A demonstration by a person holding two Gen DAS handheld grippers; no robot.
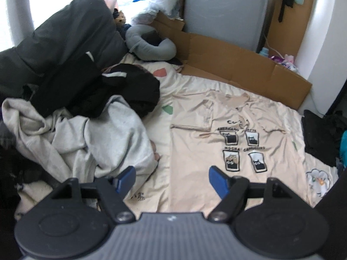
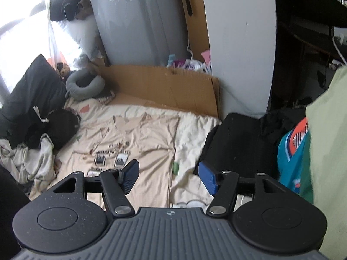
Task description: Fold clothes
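A cream cotton T-shirt (image 1: 234, 130) printed with four black-framed cat coffee cups was seen spread flat, front up and lightly creased, on a pale bedsheet (image 1: 164, 125), while the left gripper (image 1: 171, 181) and right gripper (image 2: 168, 176) were held above it, jaws wide apart and empty.

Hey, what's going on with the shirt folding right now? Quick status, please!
Left gripper open, empty. Right gripper open, empty. Beige T-shirt lies flat, print up, unfolded. Grey garment heap beside it, not on it.

Bright window (image 2: 13, 21), white wall (image 2: 240, 43), cardboard (image 1: 238, 65)
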